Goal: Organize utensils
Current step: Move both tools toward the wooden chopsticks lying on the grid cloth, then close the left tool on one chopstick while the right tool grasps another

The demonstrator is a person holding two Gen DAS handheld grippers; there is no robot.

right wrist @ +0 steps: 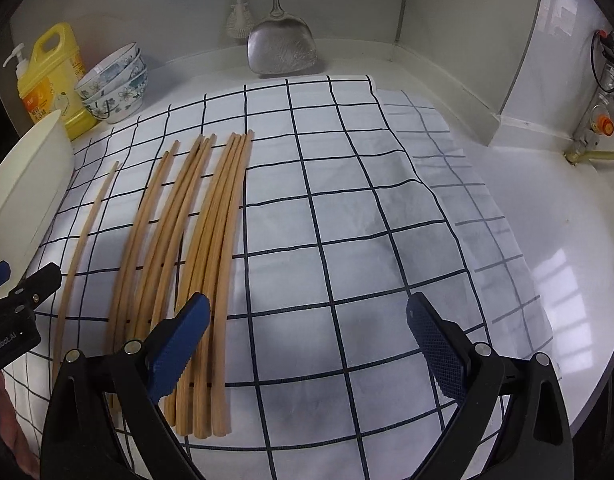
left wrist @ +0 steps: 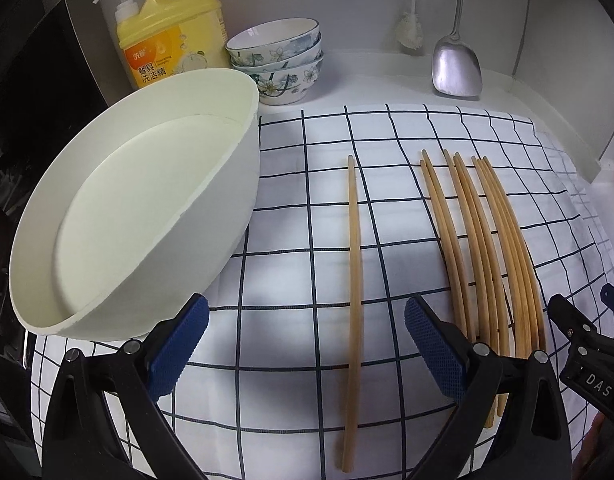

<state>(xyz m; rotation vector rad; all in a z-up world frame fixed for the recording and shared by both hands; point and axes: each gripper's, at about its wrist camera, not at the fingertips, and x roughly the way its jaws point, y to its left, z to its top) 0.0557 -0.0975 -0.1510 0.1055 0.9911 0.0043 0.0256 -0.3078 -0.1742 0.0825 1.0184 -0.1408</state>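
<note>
Chopsticks (left wrist: 483, 240): 1 apart, approx. 8 bunched; 3 bowls (left wrist: 281, 62); both tools (left wrist: 307, 350) (right wrist: 309, 346) gaping, empty.

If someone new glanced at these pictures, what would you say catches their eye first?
Most likely the long wooden chopsticks lying in rows on the white cloth with dark blue grid lines, one single chopstick set apart from the rest. Next, the large cream oval tub tilted at the cloth's left edge. Behind it stand a yellow dish-soap bottle and stacked floral bowls.
</note>
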